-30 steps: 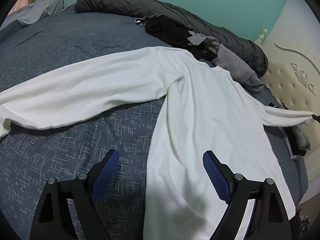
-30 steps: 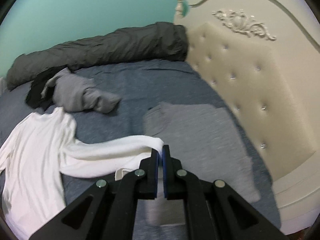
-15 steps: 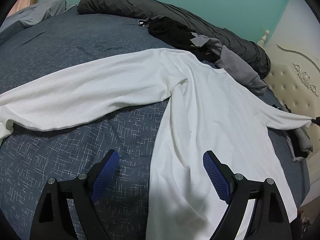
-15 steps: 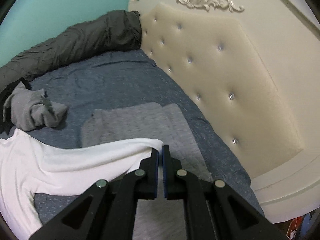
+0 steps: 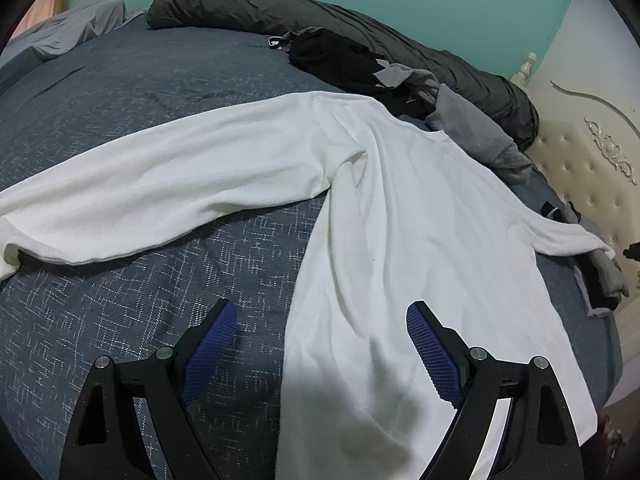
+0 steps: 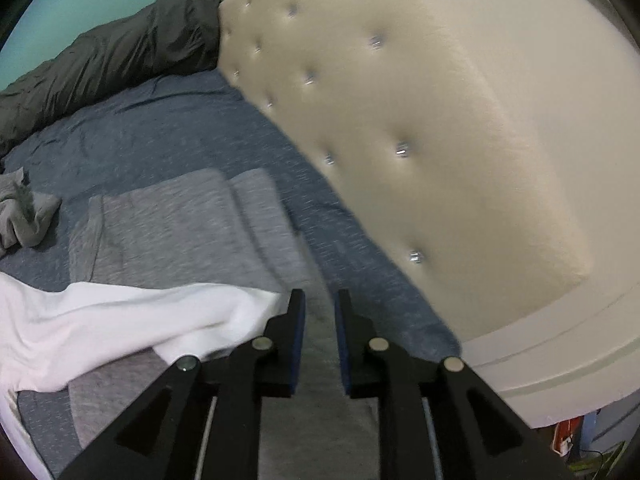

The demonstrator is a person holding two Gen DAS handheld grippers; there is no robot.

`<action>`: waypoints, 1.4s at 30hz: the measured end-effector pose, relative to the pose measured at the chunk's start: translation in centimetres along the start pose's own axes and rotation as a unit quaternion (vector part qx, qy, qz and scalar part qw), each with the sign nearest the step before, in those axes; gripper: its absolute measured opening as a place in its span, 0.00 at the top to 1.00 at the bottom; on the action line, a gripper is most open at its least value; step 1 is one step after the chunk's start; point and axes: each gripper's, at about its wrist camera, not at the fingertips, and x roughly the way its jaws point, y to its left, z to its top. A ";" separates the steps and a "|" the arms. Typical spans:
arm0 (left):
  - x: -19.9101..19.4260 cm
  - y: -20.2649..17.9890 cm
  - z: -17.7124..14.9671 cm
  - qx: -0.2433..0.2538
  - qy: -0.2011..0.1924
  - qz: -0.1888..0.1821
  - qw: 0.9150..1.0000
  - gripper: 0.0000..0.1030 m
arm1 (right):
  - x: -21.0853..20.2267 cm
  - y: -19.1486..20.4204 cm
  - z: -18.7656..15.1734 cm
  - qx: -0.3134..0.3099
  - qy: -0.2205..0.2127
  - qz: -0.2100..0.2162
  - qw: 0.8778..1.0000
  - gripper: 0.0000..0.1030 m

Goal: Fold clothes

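Note:
A white long-sleeved shirt lies spread on the blue bedspread, one sleeve stretched left, the other reaching right toward the headboard. My left gripper hovers open above the shirt's lower body, its blue pads wide apart with nothing between them. In the right wrist view the right sleeve's cuff lies just left of my right gripper, whose jaws stand slightly parted and hold nothing. The cuff rests on a flat grey garment.
A dark grey rolled duvet runs along the teal wall. Black clothes and a crumpled grey garment lie by the shirt's collar. The cream tufted headboard rises close on the right. Another grey item sits at far left.
My right gripper has opened and let go of the sleeve cuff, which now lies on the grey garment. It also swung right toward the headboard. The left gripper barely moved.

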 end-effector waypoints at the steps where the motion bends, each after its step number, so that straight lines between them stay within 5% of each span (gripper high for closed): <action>1: -0.1 -0.2 0.0 0.001 -0.002 -0.001 1.000 0.13 | -0.9 0.6 -0.5 -0.001 -0.008 0.020 1.000 0.86; 10: -1.7 -1.3 1.0 0.007 -0.014 -0.019 1.000 0.12 | -8.6 6.4 -5.5 -0.012 -0.074 0.198 0.977 0.86; 23: -5.2 3.0 3.6 -0.010 0.017 0.009 1.000 0.12 | -16.3 24.5 -19.9 -0.046 -0.063 0.438 0.896 0.83; 31: -7.6 9.6 6.1 -0.033 0.021 0.064 0.997 0.12 | -18.5 31.3 -25.7 -0.064 -0.052 0.505 0.859 0.73; 42: -7.7 17.0 7.3 -0.073 0.034 0.120 0.990 0.12 | -17.2 34.1 -28.9 -0.067 -0.029 0.522 0.850 0.70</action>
